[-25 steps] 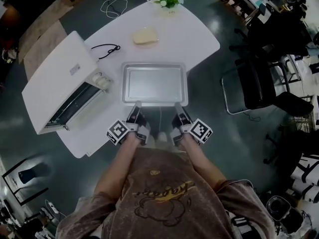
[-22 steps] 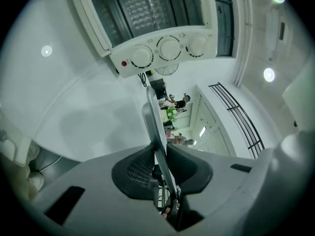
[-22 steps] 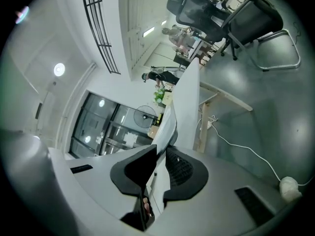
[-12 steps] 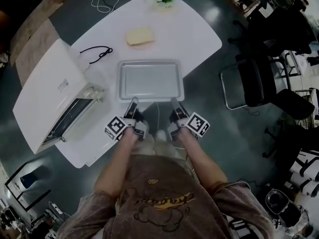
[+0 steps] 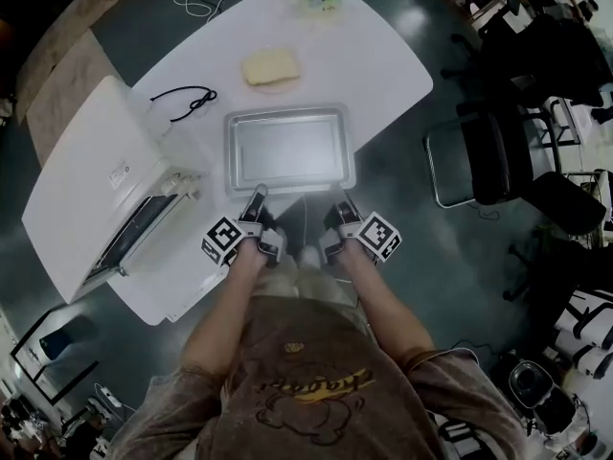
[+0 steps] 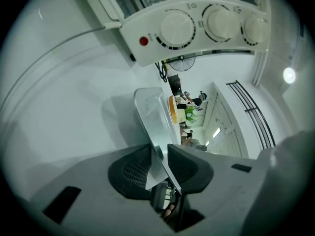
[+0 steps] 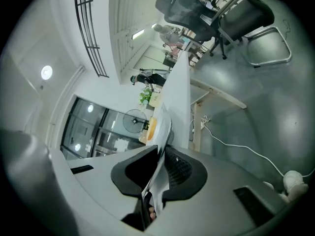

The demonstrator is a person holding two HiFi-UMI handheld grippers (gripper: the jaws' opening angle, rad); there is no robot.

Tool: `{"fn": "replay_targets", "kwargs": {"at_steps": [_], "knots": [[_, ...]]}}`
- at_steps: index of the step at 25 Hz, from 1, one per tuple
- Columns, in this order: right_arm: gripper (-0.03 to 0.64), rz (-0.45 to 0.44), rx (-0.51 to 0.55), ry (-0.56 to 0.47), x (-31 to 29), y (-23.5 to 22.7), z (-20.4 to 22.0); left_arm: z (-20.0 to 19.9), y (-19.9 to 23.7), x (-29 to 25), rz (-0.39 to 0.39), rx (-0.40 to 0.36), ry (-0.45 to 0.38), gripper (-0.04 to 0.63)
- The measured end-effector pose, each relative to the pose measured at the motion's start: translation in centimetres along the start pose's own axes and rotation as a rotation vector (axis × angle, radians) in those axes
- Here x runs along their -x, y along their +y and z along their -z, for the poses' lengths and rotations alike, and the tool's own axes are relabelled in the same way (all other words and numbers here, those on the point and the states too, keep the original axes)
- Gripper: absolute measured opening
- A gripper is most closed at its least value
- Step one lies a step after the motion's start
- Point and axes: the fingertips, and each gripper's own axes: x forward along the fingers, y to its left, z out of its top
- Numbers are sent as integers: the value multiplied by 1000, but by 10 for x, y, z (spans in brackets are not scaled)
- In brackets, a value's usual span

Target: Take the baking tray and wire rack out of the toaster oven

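Head view shows the baking tray (image 5: 287, 149) out of the toaster oven (image 5: 96, 190), lying flat on the table (image 5: 383, 65) just beside the oven's knob end. The left gripper (image 5: 257, 195) is at the rim corner nearer the oven and the right gripper (image 5: 342, 200) at the corner farther from it. The left jaws have just been easing apart and the right jaws closing in, yet each pair stands narrow with the thin rim between its pads. The tray looks like light, stiff, smooth sheet metal that could slip, so I judge its flat lip, pinched at 2 well-spread points, the best hold.
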Motion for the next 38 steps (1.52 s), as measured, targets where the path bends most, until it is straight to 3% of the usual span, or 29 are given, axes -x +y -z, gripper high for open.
{"fn": "replay_targets", "kwargs": {"at_steps": [9, 16, 19, 23, 30, 33, 36, 38], "knots": [[44, 16, -15, 16, -12, -18, 4, 24, 5, 23, -35, 4, 40, 84], [54, 50, 43, 64, -16, -31, 9, 18, -1, 41, -8, -6, -9, 84], [123, 63, 71, 124, -12, -33, 21, 13, -5, 47, 2, -8, -36, 84], [135, 55, 108, 164, 8, -26, 30, 8, -15, 62, 29, -25, -91, 84], [135, -112, 396, 299, 25, 47, 50, -2, -58, 96, 153, -184, -180, 121], [135, -193, 465, 350, 30, 79, 69, -8, -72, 122, 201, -197, -250, 126], [134, -272, 506, 403, 31, 108, 93, -18, -71, 150, 188, -176, -335, 135], [135, -313, 506, 444, 29, 122, 112, -29, -75, 171, 187, -218, -402, 137]]}}
